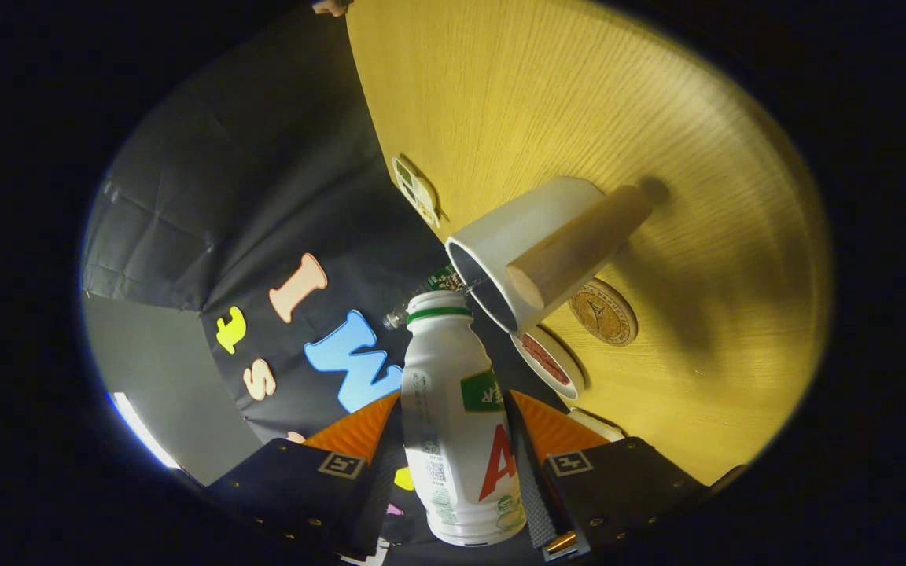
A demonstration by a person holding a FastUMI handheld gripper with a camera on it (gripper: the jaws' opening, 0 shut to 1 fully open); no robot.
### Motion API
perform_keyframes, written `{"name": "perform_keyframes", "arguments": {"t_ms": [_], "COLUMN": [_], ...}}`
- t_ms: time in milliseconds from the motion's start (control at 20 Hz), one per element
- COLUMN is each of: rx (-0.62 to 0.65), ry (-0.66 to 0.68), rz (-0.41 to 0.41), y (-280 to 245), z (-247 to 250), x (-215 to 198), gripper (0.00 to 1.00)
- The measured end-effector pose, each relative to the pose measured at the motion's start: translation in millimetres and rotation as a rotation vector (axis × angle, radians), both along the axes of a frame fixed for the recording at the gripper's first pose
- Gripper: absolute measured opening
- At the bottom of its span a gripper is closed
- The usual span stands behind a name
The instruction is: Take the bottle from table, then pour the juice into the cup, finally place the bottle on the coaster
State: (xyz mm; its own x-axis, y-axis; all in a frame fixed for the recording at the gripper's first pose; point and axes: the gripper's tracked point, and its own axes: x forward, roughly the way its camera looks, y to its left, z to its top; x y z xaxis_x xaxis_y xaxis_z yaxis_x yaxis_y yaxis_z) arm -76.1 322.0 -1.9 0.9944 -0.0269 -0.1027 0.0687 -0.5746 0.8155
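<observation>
The gripper is rolled hard over, so the wooden table stands like a wall beside it. Both fingers press on the sides of the white bottle, pinching it around its middle, the jaws closed only as far as the bottle's body allows. The bottle points away from the camera, its mouth with the green ring lying right at the rim of the cup.

The cup is white with a dark inside and a round wooden handle (it sticks out toward the camera). It stands on the table, its opening facing the bottle's mouth; whether any juice is running between them is hard to tell, as that spot is dark and small.

Just beside the cup on the table lies a round cork coaster with a printed emblem. Nearer the fingers sits a white-rimmed round dish with something reddish in it. A small card or tag lies at the table's edge, beyond the cup.
</observation>
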Motion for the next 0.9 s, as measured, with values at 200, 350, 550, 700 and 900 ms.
{"name": "perform_keyframes", "arguments": {"t_ms": [200,350,550,700,900], "rx": [0.033,0.079,0.097,0.098,0.119], "ry": [0.026,0.055,0.061,0.064,0.074], "rz": [-0.011,-0.032,-0.039,-0.034,-0.039], "y": [3.9,-0.6,0.0,2.8,0.5], "z": [1.7,2.5,5.7,4.0,-0.4], "x": [4.3,13.9,21.8,22.3,19.8], "gripper": [0.69,0.69,0.69,0.69,0.69]}}
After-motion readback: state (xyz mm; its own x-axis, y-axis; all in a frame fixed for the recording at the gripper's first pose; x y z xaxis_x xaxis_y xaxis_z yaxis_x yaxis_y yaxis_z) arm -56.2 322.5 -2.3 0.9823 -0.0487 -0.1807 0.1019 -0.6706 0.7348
